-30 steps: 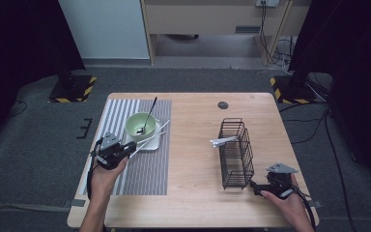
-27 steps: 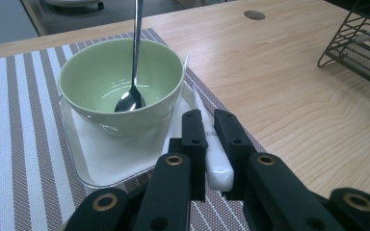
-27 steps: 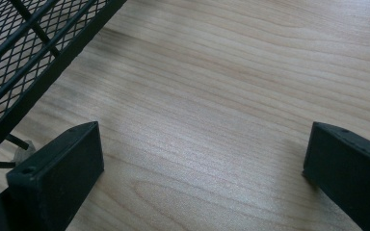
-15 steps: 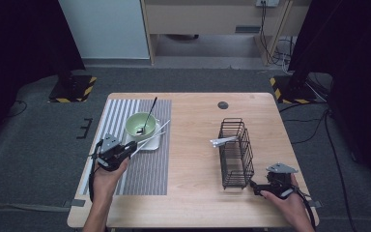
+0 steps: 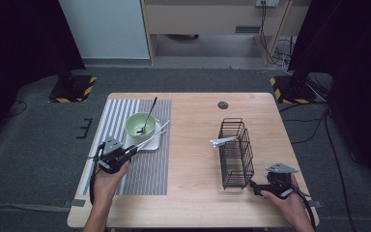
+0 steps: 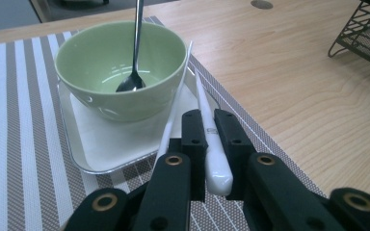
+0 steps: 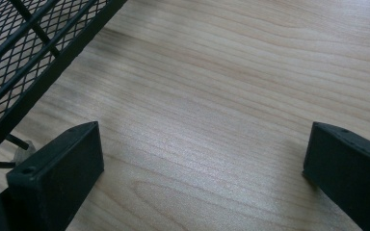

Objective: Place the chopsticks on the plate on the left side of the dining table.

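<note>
My left gripper [image 6: 211, 119] is shut on the thick end of a white chopstick [image 6: 212, 159] that leans on the white square plate [image 6: 101, 147]. A second white chopstick [image 6: 172, 115] lies just left of it. On the plate stands a pale green bowl [image 6: 101, 62] with a metal spoon [image 6: 136, 48] in it. In the high view the left gripper [image 5: 130, 151] sits at the plate's [image 5: 155, 143] near left corner, on the striped mat [image 5: 147, 169]. My right gripper [image 5: 254, 185] is open and low over bare wood [image 7: 202, 139], by the near right corner of a black wire basket [image 5: 235, 153].
The basket holds a white utensil [image 5: 223, 141] that pokes out of its left side. A dark round grommet [image 5: 222, 105] is set in the table's far part. Bare wood lies between mat and basket. The basket's mesh [image 7: 24, 43] is close on the right gripper's left.
</note>
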Available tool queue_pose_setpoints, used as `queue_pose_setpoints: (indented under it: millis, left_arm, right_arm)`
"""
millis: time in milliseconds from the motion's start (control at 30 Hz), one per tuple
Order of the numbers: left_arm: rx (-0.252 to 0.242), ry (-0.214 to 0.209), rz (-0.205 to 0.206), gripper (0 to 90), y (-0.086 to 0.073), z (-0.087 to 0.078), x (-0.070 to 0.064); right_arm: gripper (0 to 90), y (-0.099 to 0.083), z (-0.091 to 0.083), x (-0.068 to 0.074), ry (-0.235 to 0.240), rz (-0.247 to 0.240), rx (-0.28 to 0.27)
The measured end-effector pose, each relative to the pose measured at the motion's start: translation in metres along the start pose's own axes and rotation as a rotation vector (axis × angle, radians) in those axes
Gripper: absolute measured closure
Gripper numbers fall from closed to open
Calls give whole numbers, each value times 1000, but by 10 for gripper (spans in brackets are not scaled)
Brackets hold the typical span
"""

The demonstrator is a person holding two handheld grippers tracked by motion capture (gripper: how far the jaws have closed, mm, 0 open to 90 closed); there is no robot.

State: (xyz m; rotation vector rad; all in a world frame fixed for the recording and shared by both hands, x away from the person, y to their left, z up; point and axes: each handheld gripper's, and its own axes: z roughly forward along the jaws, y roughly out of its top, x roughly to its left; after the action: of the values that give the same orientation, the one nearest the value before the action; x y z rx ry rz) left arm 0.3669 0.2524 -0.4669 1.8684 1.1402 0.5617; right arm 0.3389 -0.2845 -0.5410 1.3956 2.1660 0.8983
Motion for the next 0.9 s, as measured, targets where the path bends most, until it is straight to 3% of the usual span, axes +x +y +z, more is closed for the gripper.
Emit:
queue_pose_setpoints:
  millis: [400, 900]
  left_arm:
    - [76, -10, 12, 827, -17, 3, 3]
    - [105, -8, 30, 827, -22, 8, 1]
  right_arm:
    - [4, 0, 0, 0, 2, -4, -1]
    - [4, 0, 0, 0, 3, -6, -1]
